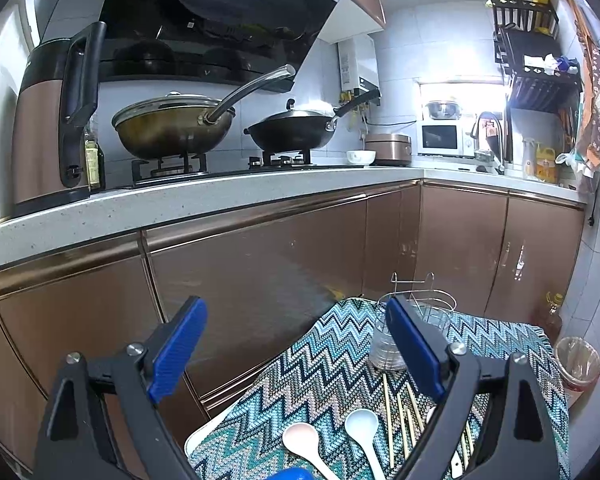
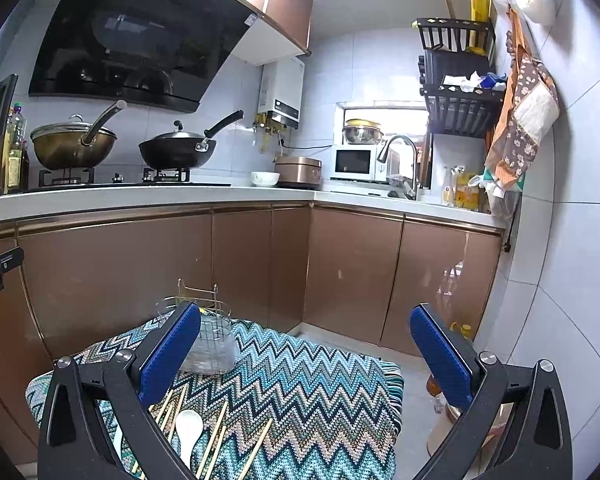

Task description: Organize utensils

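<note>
A small table under a zigzag cloth point(image 1: 320, 364) point(image 2: 300, 376) carries the utensils. A wire utensil holder point(image 1: 436, 308) point(image 2: 214, 344) with a clear base stands at its far edge. In the left wrist view, a pink spoon point(image 1: 300, 438), a white spoon point(image 1: 362, 424) and several wooden chopsticks point(image 1: 400, 420) lie loose on the near part of the cloth. The right wrist view shows a white spoon point(image 2: 189, 428) and chopsticks point(image 2: 220, 436). My left gripper point(image 1: 296, 306) is open and holds nothing, above the table's left edge. My right gripper point(image 2: 305, 314) is open and holds nothing, above the cloth.
Brown cabinet doors point(image 1: 260, 264) close off the space behind the table, under a counter with two woks point(image 1: 172, 124) and a kettle point(image 1: 48, 120). A lined bin point(image 1: 580, 364) and an oil bottle point(image 1: 552, 316) stand on the floor to the right.
</note>
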Motion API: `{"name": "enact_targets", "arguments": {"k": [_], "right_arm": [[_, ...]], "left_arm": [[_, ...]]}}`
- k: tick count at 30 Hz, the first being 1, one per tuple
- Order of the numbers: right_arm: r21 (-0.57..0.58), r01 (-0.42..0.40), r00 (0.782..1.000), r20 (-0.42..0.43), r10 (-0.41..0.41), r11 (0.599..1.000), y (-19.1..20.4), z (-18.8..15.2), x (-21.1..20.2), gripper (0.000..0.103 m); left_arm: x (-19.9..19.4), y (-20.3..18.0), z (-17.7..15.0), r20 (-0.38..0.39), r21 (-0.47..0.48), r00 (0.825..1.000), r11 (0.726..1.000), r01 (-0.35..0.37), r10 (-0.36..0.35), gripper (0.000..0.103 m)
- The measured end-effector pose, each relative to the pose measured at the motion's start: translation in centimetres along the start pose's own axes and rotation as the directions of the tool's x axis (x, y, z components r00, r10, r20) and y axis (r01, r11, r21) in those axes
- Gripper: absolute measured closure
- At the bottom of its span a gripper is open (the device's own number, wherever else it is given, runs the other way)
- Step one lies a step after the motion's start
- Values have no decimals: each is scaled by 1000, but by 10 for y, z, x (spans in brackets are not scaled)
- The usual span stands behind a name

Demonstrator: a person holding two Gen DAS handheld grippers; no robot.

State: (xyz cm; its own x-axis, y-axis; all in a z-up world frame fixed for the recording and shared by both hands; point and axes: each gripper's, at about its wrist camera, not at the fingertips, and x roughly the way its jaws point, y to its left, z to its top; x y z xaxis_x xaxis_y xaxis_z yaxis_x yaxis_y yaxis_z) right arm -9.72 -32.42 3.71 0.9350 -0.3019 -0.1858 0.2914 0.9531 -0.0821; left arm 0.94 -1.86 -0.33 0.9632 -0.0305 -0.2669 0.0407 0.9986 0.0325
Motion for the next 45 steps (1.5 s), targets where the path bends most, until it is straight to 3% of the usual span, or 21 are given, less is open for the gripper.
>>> {"name": "enact_targets", "arguments": {"k": [18, 45], "right_arm": [[-4, 9, 1000, -5, -9, 1000, 0, -1, 4, 0], [4, 24, 1000, 15, -24, 1000, -2, -2, 1, 0]], "left_arm": [[11, 13, 0, -2, -55, 1000, 998, 1, -1, 12], [14, 17, 2, -3, -36, 1000, 999, 16, -16, 12]]}}
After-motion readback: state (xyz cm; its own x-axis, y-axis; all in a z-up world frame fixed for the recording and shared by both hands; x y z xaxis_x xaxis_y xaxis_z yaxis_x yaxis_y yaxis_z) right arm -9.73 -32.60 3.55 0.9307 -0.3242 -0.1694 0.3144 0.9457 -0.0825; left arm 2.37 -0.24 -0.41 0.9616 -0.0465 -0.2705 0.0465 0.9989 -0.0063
